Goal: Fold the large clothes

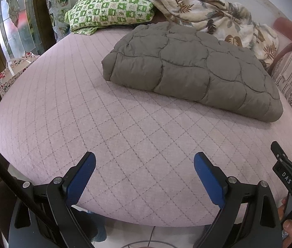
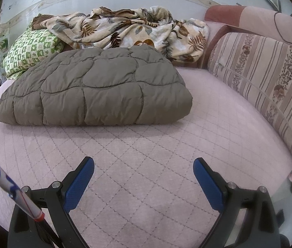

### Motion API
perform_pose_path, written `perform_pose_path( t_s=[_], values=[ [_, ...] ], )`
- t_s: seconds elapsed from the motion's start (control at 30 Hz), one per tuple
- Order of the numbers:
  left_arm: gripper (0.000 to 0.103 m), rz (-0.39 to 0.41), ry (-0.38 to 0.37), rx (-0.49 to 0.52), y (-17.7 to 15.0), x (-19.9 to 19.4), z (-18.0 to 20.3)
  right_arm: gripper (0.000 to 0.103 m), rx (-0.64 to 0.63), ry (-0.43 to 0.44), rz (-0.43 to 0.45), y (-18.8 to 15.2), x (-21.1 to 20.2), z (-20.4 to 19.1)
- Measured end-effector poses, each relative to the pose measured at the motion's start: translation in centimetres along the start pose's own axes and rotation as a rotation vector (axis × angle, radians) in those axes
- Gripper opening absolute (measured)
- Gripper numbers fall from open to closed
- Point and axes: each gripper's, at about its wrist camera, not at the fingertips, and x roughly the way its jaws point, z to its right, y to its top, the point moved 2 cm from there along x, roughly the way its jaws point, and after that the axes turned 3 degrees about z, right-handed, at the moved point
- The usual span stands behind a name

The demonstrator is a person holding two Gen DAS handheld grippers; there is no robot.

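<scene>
**Blue pads spread wide, quilted coat lying folded**

Blue-padded and empty, the left gripper [image 1: 144,175] and right gripper [image 2: 143,180] both hang with jaws spread, clasping nothing, low over the near edge of the pink quilted mattress [image 1: 108,128]. Held back like this, they look either finished or not yet reaching. The olive puffer garment [image 2: 96,91] lies well ahead of them, in the middle of the mattress, already a compact padded bundle with its fold edge toward the cameras; I judge the folding largely done. Behind it, touching its far side, sits a crumpled leaf-print blanket [image 2: 125,29], with a green checked pillow [image 1: 110,10] beside. A striped cushion [image 2: 259,78] bounds the right. Nothing blocks the approach.
</scene>
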Motion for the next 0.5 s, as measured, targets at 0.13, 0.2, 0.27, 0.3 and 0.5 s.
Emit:
perform_pose_path(
  t_s=[0.13, 0.2, 0.27, 0.3, 0.5],
  values=[
    [0.095, 0.012, -0.003, 0.007, 0.1, -0.2, 0.1, 0.099, -0.007, -0.003, 0.003, 0.0, 0.0, 0.0],
    [0.095, 0.03, -0.003, 0.011, 0.2, -0.5, 0.0, 0.099, -0.021, -0.019, 0.004, 0.0, 0.1, -0.2],
    [0.095, 0.051, 0.004, 0.025, 0.4, -0.8, 0.2, 0.099, -0.033, -0.038, 0.002, -0.1, 0.2, -0.5],
    [0.095, 0.059, 0.009, 0.032, 0.4, -0.9, 0.3, 0.099, -0.035, -0.043, 0.0, -0.1, 0.3, -0.6],
    [0.095, 0.05, 0.016, 0.044, 0.1, -1.0, 0.8, 0.099, -0.042, -0.046, -0.011, -0.1, 0.4, -0.6]
  ],
)
